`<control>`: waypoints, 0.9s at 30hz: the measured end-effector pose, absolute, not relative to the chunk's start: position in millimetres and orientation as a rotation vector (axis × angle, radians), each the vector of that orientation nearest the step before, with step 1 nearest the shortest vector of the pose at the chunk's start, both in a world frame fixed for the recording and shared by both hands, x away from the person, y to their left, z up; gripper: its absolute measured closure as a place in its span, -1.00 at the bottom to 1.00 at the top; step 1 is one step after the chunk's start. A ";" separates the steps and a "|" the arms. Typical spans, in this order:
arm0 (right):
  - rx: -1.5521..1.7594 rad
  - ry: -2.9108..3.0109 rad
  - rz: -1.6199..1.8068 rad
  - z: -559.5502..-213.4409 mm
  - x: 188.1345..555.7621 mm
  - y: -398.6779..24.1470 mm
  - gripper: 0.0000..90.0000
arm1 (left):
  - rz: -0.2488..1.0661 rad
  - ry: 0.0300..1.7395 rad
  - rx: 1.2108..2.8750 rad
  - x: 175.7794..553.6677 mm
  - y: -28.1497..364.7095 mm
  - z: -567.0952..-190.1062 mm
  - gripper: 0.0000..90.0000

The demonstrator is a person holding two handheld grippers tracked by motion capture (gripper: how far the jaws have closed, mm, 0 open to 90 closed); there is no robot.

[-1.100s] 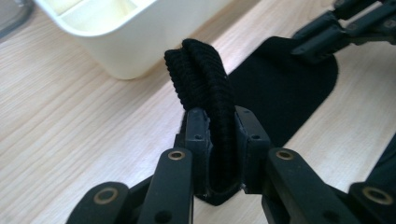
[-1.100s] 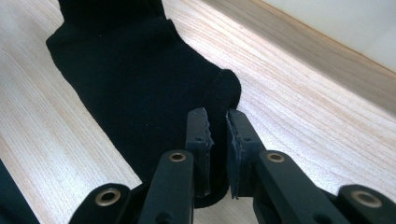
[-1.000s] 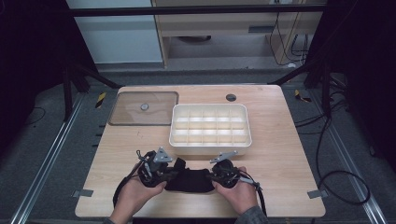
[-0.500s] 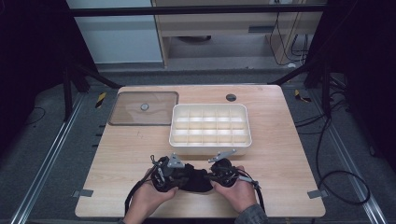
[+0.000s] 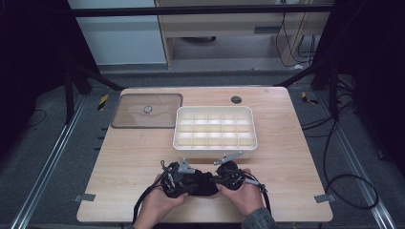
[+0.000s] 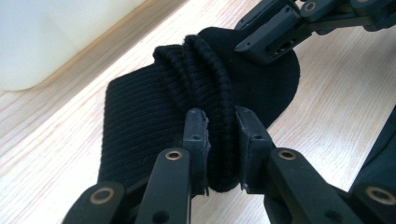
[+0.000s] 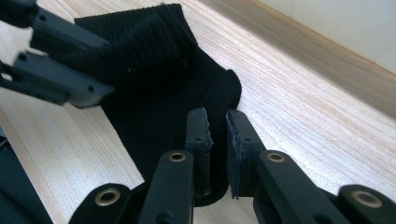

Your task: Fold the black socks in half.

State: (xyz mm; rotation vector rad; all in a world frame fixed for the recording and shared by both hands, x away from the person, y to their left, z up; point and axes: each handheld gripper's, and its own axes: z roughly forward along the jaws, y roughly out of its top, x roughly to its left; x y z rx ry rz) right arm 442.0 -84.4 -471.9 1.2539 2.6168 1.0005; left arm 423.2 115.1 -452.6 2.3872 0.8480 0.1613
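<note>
A black ribbed sock [image 5: 199, 185] lies bunched on the wooden table near its front edge, between my two hands. My left gripper [image 6: 222, 126] is shut on a thick rolled fold of the sock [image 6: 154, 107]. My right gripper [image 7: 217, 123] is shut on a thin folded edge of the sock [image 7: 154, 93] at its other end. The two grippers face each other closely: the left gripper [image 5: 188, 182] is on the sock's left, the right gripper [image 5: 216, 181] on its right. The right gripper [image 6: 275, 32] also reaches in at the top of the left gripper view.
A white compartment tray [image 5: 215, 143] stands just beyond the grippers in the table's middle. A clear lid with a knob [image 5: 147, 110] lies at the back left. A small dark disc [image 5: 236, 99] sits near the far edge. Grey tape marks [image 5: 86, 197] flag the front corners.
My left hand has moved right toward the right hand and sunk a little, and the sock between them has bunched up shorter. The right hand has kept still.
</note>
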 end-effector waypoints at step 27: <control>1.294 2.601 0.992 -474.4 443.9 -97.0 0.79 | 0.096 0.852 2.274 422.7 100.5 -450.8 0.47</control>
